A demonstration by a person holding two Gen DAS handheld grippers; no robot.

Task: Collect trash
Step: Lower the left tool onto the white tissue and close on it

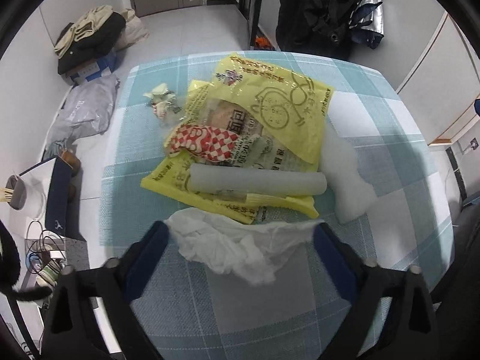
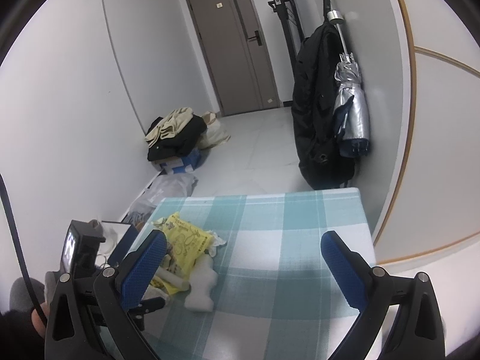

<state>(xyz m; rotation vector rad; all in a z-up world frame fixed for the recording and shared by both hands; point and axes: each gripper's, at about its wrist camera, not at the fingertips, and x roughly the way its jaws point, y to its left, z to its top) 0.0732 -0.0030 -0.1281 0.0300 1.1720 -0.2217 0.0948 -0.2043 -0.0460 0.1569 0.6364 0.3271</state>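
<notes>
Left gripper (image 1: 241,234) straddled the crumpled white tissue (image 1: 237,247) on the checked tablecloth (image 1: 390,156), pads at its edges; grip uncertain. Yellow bags (image 1: 282,102) behind bore Chinese print, unreadable. Right gripper (image 2: 243,265) spread, empty.

Hallway clutter beyond the checked tablecloth (image 2: 300,225)
Black coat (image 2: 315,105) and silver umbrella (image 2: 352,105) hang opposite heaped clothes (image 2: 177,132); brown door (image 2: 240,48) shut.

You face white walls (image 2: 75,96), a pale tiled floor (image 2: 255,150), and 1 grey door (image 2: 240,51) beyond the checked table (image 2: 285,225).
</notes>
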